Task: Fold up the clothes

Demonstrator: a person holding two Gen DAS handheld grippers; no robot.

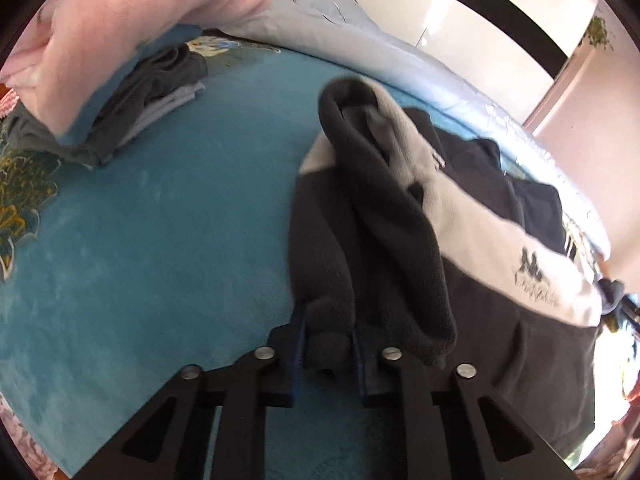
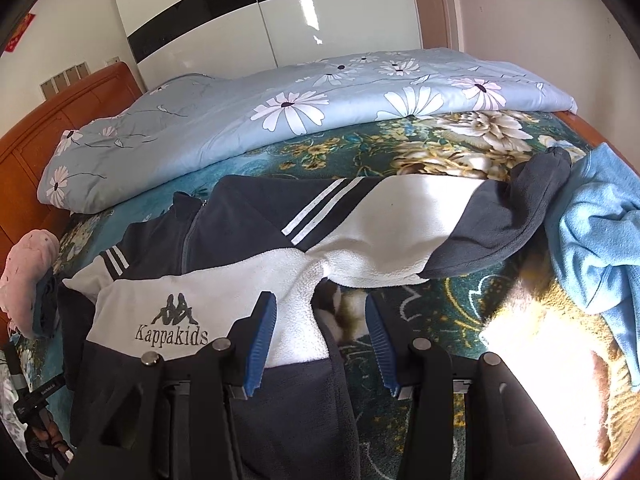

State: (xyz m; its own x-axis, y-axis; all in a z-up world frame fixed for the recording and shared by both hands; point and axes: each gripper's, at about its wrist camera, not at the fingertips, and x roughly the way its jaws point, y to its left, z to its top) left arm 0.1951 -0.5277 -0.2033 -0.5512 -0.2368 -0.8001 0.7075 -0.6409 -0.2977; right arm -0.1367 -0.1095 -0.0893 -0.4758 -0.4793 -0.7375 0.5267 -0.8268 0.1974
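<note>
Left gripper clamped on sleeve cuff of fleece jacket; right gripper wide open, empty, over its hem near bed edge. Soft, light, floppy; best gripped at cuffs, hem.

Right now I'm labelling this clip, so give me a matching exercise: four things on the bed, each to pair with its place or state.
Things:
1. left gripper
2. right gripper
3. quilt
4. blue garment

Places or states:
A. open, over the jacket's side edge
B. crumpled beside the jacket's outstretched sleeve
C. shut on a dark sleeve
D. lying along the far side of the bed

Pairs: 1-C, 2-A, 3-D, 4-B
</note>
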